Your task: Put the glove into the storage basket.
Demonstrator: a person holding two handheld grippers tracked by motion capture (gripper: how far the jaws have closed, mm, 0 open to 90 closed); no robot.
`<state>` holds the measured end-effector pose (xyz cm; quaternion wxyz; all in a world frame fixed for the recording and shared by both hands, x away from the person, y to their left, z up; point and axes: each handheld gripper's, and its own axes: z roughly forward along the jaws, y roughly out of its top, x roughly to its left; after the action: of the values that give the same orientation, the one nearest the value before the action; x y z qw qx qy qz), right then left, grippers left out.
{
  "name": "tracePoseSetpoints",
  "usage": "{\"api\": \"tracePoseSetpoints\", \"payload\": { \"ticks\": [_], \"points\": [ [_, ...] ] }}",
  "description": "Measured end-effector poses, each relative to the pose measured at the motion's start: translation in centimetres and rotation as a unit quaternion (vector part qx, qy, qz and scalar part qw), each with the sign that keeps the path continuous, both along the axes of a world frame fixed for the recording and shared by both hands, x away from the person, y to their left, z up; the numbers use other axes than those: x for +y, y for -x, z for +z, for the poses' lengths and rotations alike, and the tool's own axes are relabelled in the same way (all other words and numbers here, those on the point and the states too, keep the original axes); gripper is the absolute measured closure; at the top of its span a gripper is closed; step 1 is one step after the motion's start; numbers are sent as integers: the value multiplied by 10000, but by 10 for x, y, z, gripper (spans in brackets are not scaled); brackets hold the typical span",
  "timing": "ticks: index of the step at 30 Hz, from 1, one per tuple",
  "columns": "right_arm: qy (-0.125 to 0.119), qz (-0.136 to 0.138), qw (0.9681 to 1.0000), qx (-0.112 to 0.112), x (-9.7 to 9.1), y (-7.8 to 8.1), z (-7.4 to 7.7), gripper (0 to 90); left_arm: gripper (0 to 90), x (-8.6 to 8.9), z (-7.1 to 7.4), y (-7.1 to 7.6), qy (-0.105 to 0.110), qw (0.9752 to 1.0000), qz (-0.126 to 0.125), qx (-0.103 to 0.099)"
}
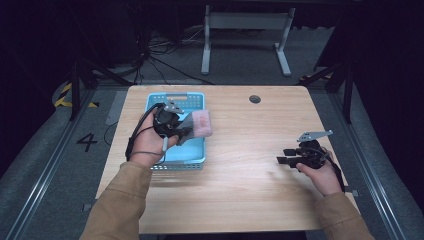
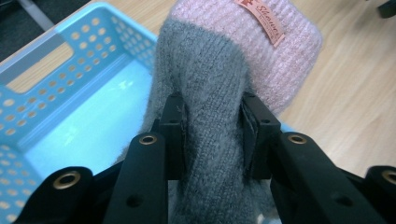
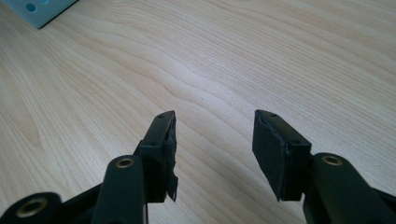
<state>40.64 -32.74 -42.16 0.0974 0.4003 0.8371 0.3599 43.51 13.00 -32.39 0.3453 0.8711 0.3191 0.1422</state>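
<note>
A knitted sock [image 2: 219, 79], grey with a pink ribbed cuff and a small woven label, is clamped by its grey part in my left gripper [image 2: 212, 133]. In the high view that left gripper [image 1: 184, 134] holds the sock [image 1: 201, 123] over the right side of a light blue perforated basket [image 1: 176, 100], the pink cuff hanging past the basket's right wall. My right gripper [image 1: 286, 155] rests low over the bare wood at the table's right, its jaws pointing left. In its own view the right gripper [image 3: 214, 135] stands open with nothing between the pads.
The wooden table [image 1: 250, 195] has a round cable grommet [image 1: 255, 99] near its far edge. The basket's blue floor [image 2: 88, 135] lies bare below the sock. A corner of the basket [image 3: 39, 9] lies far ahead of the right gripper. Beyond the table stand a white desk frame [image 1: 245, 30] and cables on a dark floor.
</note>
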Motion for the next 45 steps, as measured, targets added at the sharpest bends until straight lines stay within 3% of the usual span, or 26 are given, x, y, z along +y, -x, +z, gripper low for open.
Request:
{"api": "tracePoseSetpoints", "payload": {
  "ticks": [6, 15, 27, 29, 45],
  "points": [
    [-7, -26, 10000, -34, -2, 3, 1, 503, 665, 15, -12, -15, -33, 9998, 197, 89],
    [-69, -56, 10000, -19, -9, 10, -1, 493, 664, 23, -32, -33, -108, 9997, 195, 140],
    [-25, -66, 10000, -21, -10, 15, -1, 488, 664, 22, -61, -48, -293, 9989, 94, 348],
    [-15, -55, 10000, -11, -8, 15, -1, 488, 663, 19, -66, -49, -402, 9984, 13, 402],
    [57, -76, 9999, -32, -9, 23, -2, 482, 660, 17, -84, -60, -642, 9955, -59, 696]
  ]
}}
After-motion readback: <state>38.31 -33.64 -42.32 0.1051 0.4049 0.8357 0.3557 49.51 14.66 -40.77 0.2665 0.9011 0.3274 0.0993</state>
